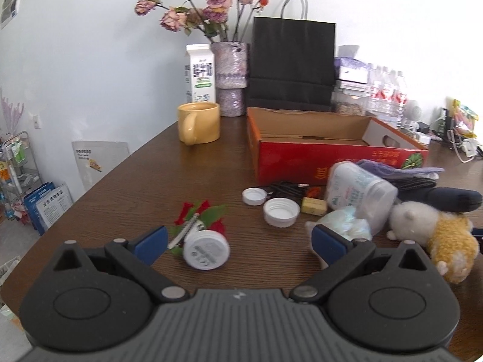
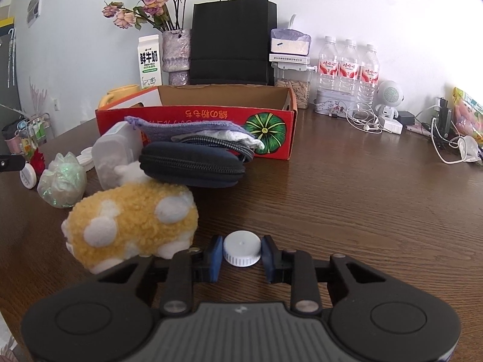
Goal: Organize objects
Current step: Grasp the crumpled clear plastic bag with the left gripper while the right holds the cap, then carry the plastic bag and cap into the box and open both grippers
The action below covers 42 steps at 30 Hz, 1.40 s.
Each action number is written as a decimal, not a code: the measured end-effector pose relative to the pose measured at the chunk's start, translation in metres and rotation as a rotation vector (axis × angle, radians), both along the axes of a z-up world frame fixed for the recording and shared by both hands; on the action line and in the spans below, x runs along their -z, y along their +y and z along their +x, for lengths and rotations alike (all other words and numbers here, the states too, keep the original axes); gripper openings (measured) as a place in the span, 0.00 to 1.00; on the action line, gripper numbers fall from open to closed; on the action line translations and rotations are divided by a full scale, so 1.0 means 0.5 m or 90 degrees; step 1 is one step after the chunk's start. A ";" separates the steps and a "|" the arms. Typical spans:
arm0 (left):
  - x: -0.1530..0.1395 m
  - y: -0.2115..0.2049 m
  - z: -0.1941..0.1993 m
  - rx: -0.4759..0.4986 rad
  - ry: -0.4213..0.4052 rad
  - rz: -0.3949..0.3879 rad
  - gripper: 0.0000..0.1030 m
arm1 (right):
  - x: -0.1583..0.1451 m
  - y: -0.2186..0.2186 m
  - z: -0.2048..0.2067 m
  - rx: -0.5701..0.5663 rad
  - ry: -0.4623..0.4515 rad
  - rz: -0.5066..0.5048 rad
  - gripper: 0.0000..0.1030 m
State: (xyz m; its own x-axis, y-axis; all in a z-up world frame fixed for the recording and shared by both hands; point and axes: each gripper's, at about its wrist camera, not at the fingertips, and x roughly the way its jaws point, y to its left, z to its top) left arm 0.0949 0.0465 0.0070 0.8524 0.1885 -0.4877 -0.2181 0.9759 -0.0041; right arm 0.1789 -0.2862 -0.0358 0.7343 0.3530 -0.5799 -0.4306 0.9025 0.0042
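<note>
My right gripper [image 2: 241, 252] is shut on a small white bottle cap [image 2: 241, 246] that rests on the brown table [image 2: 347, 211], a blue pad against each side of it. Just left of it lies a yellow and white plush toy [image 2: 132, 226]. My left gripper [image 1: 240, 241] stands open low over the table. A white round disc [image 1: 206, 250] lies between its fingers, nearer the left one, on a red and green decoration [image 1: 208, 211]. Two white lids [image 1: 280, 211] lie beyond. The open red cardboard box [image 1: 302, 163] sits behind the pile.
A tipped white jar [image 1: 359, 190], a crumpled plastic bag [image 2: 62, 181], a dark zip case [image 2: 193, 166] and a purple cloth [image 2: 181, 126] crowd the box front. A yellow mug [image 1: 199, 126], milk carton [image 2: 148, 60], black bag [image 2: 232, 39] and water bottles [image 2: 347, 66] line the back.
</note>
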 end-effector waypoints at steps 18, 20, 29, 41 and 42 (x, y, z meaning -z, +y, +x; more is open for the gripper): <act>0.031 -0.085 0.067 0.093 0.036 -0.018 1.00 | -0.007 -0.001 -0.005 0.002 -0.009 0.003 0.26; 0.033 -0.090 0.077 0.097 0.038 -0.020 1.00 | -0.008 -0.001 -0.005 0.001 -0.010 0.004 0.26; 0.054 -0.103 0.103 0.111 0.053 -0.045 0.41 | -0.011 -0.008 -0.004 0.004 -0.016 0.007 0.26; 0.009 -0.100 0.090 0.102 0.001 -0.027 0.39 | -0.033 -0.027 0.006 0.019 -0.041 0.005 0.26; 0.004 -0.099 0.093 0.102 -0.004 -0.025 0.39 | -0.037 -0.030 0.010 0.021 -0.046 0.003 0.26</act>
